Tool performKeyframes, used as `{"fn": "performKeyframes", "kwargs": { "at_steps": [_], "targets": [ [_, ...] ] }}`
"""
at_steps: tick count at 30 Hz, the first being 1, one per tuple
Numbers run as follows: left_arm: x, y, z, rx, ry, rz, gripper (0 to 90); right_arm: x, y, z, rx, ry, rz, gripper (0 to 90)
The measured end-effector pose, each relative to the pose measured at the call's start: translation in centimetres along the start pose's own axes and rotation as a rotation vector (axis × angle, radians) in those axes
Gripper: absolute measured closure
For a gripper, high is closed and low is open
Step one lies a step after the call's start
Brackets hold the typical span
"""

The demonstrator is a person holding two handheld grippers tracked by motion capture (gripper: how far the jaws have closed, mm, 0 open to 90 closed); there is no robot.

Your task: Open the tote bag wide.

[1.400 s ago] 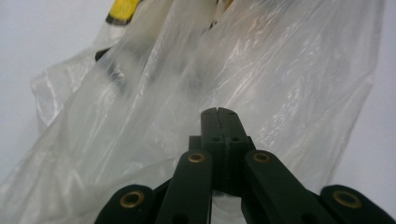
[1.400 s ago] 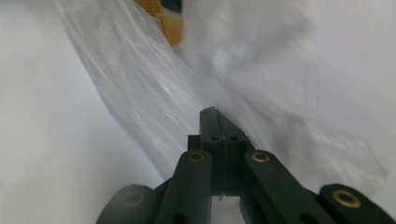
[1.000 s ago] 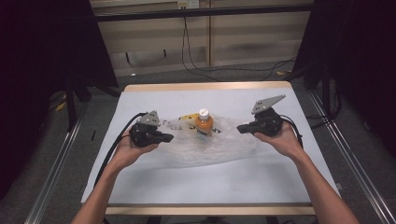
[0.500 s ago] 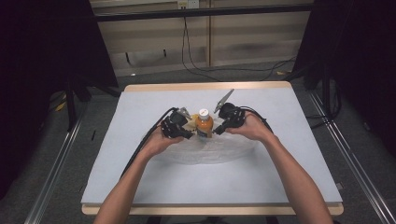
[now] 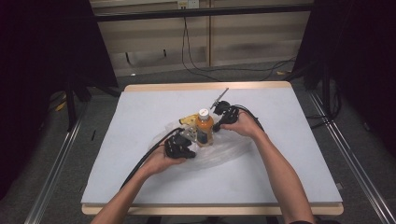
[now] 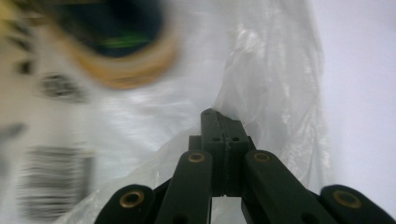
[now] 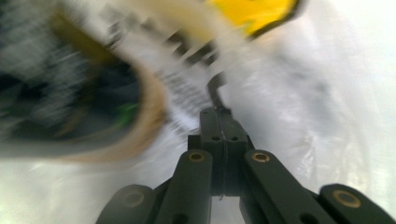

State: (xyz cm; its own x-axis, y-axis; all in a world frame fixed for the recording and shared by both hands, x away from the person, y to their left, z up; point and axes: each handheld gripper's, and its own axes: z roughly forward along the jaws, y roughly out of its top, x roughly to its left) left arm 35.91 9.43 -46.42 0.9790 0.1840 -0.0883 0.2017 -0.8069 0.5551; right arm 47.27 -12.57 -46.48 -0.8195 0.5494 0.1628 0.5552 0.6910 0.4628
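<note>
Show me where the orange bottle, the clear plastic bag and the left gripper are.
orange bottle point(image 5: 204, 126): high view, on its orange body.
clear plastic bag point(image 6: 275, 93): left gripper view, on a crinkled fold.
left gripper point(image 6: 223, 122): left gripper view, at its closed fingertips.

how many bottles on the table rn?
1. An orange bottle with a white cap stands mid-table on the clear plastic bag, between the two tools. A yellow item sits behind it; more could be hidden behind the bottle and hands.

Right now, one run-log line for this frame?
left gripper: shut, at clear plastic bag | right gripper: shut, beside orange bottle with white cap | bottle upright on bag | grey table mat
</note>
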Motion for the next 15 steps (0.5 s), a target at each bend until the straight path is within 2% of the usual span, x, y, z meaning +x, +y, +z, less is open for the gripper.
{"fn": "performKeyframes", "kwargs": {
  "at_steps": [1, 3, 4, 5, 6, 10, 11, 12, 13, 14, 15],
  "targets": [
    [-0.6, 0.0, 0.1, 0.001, -0.022, 0.006, 90.0, -0.3, 0.1, 0.0, -0.003, 0.002, 0.013, 90.0],
    [-2.1, 0.4, 0.2, 0.034, -0.04, 0.053, 90.0, -0.9, 0.4, 0.1, -0.008, -0.017, 0.036, 90.0],
    [-3.7, 0.6, 0.5, 0.033, -0.042, 0.078, 90.0, -1.1, 0.7, 0.2, -0.002, -0.033, 0.043, 90.0],
    [-4.5, 0.7, 0.6, 0.037, -0.046, 0.096, 90.0, -1.3, 0.9, 0.2, -0.003, -0.05, 0.039, 90.0],
    [-4.5, 0.7, 0.6, 0.037, -0.046, 0.096, 90.0, -1.4, 1.2, 0.3, 0.005, -0.06, 0.038, 90.0],
    [-6.1, 0.7, 0.6, 0.051, -0.058, 0.129, 90.0, -1.9, 1.9, 0.6, 0.004, -0.097, 0.04, 90.0],
    [-6.8, 0.5, 0.4, 0.064, -0.103, 0.137, 90.0, -2.1, 2.0, 0.6, 0.006, -0.127, 0.041, 90.0],
    [-6.8, 0.5, 0.4, 0.064, -0.103, 0.137, 90.0, -2.3, 2.1, 0.6, 0.006, -0.129, 0.049, 90.0],
    [-7.5, 0.3, 0.4, 0.052, -0.083, 0.141, 90.0, -2.6, 2.3, 0.6, 0.007, -0.133, 0.054, 90.0],
    [-8.4, 0.1, 0.4, 0.052, -0.099, 0.15, 90.0, -2.6, 2.3, 0.6, 0.007, -0.133, 0.054, 90.0],
    [-9.0, 0.0, 0.3, 0.059, -0.112, 0.178, 90.0, -2.9, 2.4, 0.6, 0.012, -0.145, 0.068, 90.0]
  ]
}}
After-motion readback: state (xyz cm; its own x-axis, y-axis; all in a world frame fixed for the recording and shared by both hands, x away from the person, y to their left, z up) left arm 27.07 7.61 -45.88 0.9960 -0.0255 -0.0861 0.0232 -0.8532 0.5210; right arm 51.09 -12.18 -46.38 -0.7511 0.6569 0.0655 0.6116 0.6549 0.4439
